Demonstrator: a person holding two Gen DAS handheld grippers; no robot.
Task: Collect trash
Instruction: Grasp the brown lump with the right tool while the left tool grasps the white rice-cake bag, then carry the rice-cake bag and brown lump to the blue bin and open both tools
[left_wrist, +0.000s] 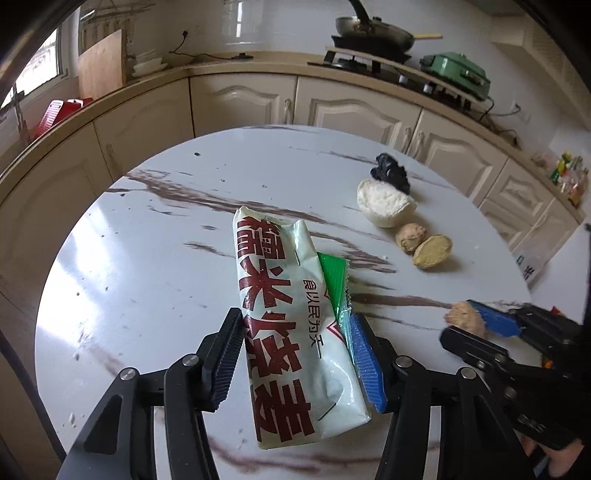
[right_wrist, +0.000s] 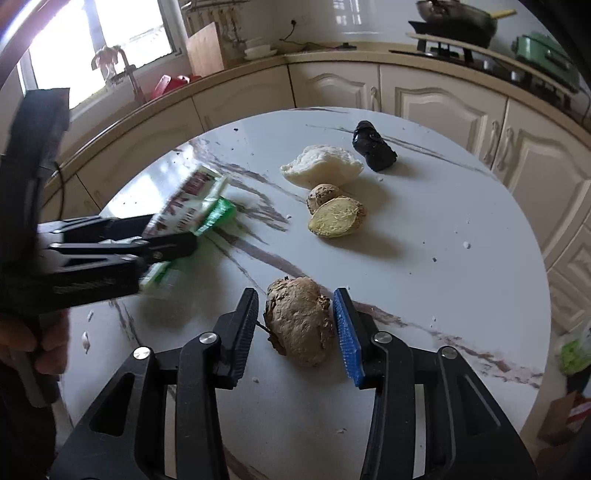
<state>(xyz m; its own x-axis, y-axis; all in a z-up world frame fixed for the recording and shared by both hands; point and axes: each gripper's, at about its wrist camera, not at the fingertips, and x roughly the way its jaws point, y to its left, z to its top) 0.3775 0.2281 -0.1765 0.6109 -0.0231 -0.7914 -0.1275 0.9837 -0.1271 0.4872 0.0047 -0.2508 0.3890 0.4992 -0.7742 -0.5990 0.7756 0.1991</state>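
Note:
My left gripper (left_wrist: 295, 315) is shut on a long white food wrapper (left_wrist: 280, 295) with red characters; a green wrapper (left_wrist: 334, 277) is caught beside it against the blue pad. In the right wrist view the same wrappers (right_wrist: 192, 206) look blurred in the left gripper (right_wrist: 177, 232), just above the round marbled table (right_wrist: 443, 229). My right gripper (right_wrist: 295, 295) has its pads against a brown knobbly lump (right_wrist: 299, 321), and it also shows at the right edge of the left wrist view (left_wrist: 458, 321). Farther back lie a torn white bun (right_wrist: 321, 164), a crumpled black bag (right_wrist: 373, 146) and two cut yellowish pieces (right_wrist: 336, 216).
Cream cabinets and a countertop (left_wrist: 258, 62) curve behind the table, with a stove and wok (left_wrist: 373, 37) and a green appliance (left_wrist: 458, 72). A person's hand (right_wrist: 48, 350) holds the left gripper. Crumbs dot the table top.

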